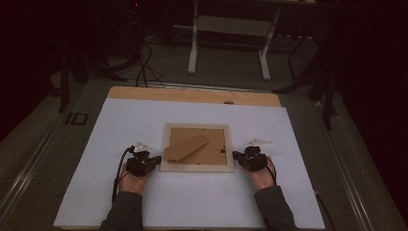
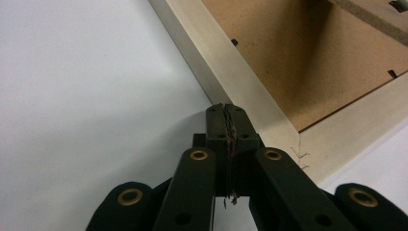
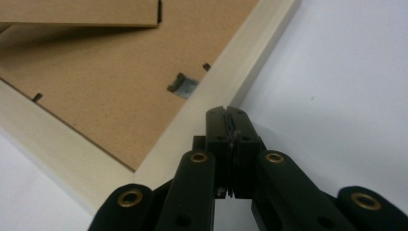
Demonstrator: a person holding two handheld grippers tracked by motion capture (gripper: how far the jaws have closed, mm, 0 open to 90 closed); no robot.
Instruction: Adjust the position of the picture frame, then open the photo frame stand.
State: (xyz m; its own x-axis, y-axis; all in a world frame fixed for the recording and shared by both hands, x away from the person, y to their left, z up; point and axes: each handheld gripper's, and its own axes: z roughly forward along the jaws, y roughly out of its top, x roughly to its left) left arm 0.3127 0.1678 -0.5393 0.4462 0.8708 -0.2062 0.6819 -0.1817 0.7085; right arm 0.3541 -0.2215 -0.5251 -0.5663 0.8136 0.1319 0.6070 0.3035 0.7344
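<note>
White tabletop (image 1: 192,202) bears face-down frame (image 1: 197,167); stand (image 1: 185,147) hides backing.

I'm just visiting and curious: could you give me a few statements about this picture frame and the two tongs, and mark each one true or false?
1. The picture frame lies back side up on the white sheet. True.
2. The left tongs stand wide open around the frame's corner. False: their jaws are shut, with the tips at the frame's outer edge.
3. The brown stand flap on the backing board is lifted away from the board. True: the right gripper view shows it raised and casting a shadow.
4. The right tongs hold a pencil. False: their jaws are shut on nothing, next to the frame's rim.
5. One hand sits at each side of the frame. True.
</note>
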